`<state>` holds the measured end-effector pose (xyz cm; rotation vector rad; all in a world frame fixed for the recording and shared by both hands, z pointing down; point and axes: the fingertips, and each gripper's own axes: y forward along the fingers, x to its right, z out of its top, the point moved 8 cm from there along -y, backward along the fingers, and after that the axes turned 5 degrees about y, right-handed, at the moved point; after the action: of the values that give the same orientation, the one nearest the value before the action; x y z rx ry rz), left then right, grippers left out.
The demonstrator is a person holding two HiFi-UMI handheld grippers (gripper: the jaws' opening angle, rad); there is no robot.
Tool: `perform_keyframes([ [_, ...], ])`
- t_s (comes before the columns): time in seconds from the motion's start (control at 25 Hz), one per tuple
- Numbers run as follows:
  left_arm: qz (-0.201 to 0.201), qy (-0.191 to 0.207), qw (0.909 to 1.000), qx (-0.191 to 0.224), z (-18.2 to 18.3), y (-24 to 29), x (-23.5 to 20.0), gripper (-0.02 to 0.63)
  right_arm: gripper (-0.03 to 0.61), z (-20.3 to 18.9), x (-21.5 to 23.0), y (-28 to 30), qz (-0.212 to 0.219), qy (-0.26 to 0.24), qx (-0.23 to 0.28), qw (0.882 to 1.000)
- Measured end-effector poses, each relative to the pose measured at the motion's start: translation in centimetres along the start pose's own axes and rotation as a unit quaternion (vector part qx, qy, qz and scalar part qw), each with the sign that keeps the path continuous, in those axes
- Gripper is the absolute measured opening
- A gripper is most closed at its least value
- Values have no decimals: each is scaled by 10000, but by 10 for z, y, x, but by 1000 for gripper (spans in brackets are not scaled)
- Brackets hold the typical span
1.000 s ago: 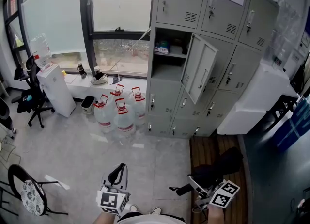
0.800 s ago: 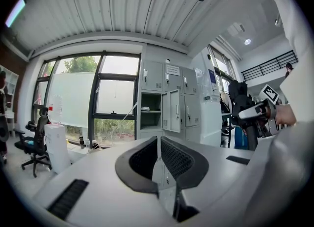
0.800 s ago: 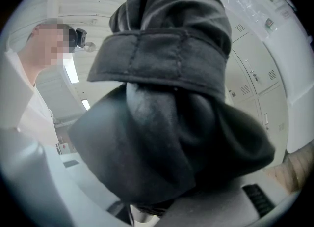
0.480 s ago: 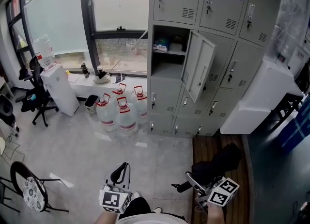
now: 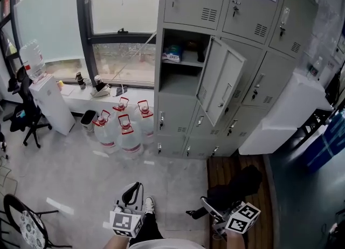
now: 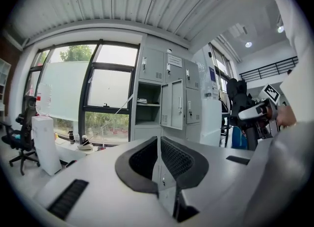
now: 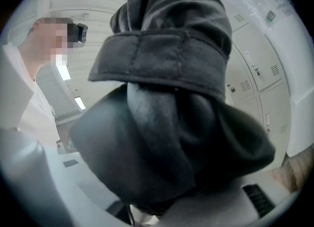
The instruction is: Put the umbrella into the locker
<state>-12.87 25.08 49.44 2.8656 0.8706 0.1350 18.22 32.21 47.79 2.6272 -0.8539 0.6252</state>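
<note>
Four water jugs (image 5: 121, 130) with red handles stand clustered on the grey floor (image 5: 70, 172) under the window (image 5: 121, 5). White water dispenser (image 5: 49, 105) at left, bottle on top, black office chair (image 5: 22, 114) just beside it.

Head view looks steeply down on the lockers (image 5: 249, 6); left gripper view faces them level; right gripper view crowds the umbrella (image 7: 167, 123).
</note>
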Motion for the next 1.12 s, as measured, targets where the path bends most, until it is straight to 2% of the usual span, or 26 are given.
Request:
perform_keyframes([
  [0.2,-242,-24,9997,55,14,83,-55,41,209,36,39,79,-30,110,49,9999],
  [0.4,-550,14,9985,22,29,153,-116,41,209,71,59,160,-40,288,103,9995],
  [0.64,-950,223,9951,125,39,218,-157,40,209,102,76,212,-331,198,3,9993],
  [0.92,-1341,177,9907,172,52,281,-153,38,209,125,100,239,-651,-350,-205,9971],
  [1.12,-1297,252,9909,263,63,312,-140,38,208,139,134,251,-343,-275,-186,9989],
])
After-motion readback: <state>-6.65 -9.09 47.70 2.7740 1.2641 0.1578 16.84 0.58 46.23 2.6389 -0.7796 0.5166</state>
